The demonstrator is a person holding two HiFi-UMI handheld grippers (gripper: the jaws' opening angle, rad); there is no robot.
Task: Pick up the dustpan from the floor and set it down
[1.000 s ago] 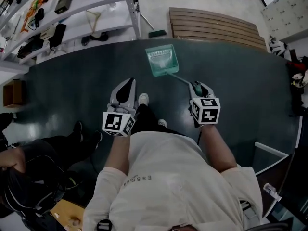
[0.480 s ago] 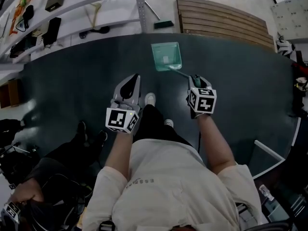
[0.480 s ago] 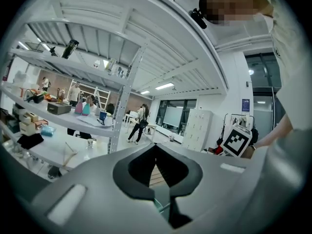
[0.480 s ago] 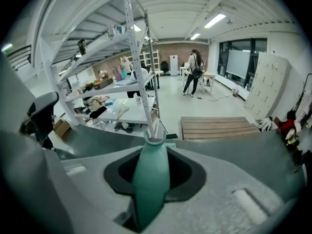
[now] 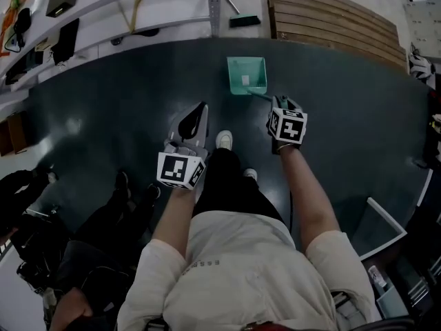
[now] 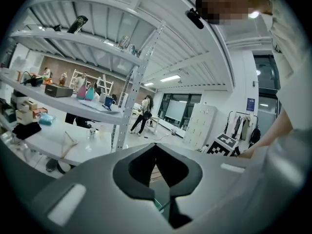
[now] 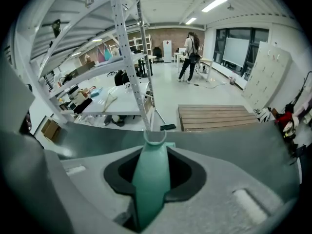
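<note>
The teal dustpan [image 5: 247, 74] is over the far part of the dark floor mat [image 5: 103, 123], and I cannot tell whether it touches the mat. Its thin handle [image 5: 263, 98] runs back into my right gripper [image 5: 281, 107], which is shut on it. In the right gripper view the teal handle [image 7: 152, 179] fills the gap between the jaws of the right gripper [image 7: 155, 149], its ringed end poking out past them. My left gripper [image 5: 196, 118] hangs over the mat to the left of the dustpan, shut and holding nothing. In its own view the left gripper [image 6: 155, 147] has its tips together.
My white shoes [image 5: 224, 140] stand on the mat between the grippers. A white shelf rack [image 5: 138, 5] and a slatted wooden pallet [image 5: 331, 12] lie beyond the mat, with a dark brush head [image 5: 244, 21] between them. A person in black [image 5: 41, 205] crouches at the lower left.
Both grippers have moved forward and down. The dustpan, still held by its handle, has gone toward the mat's far edge. The person in black at the left has shifted.
</note>
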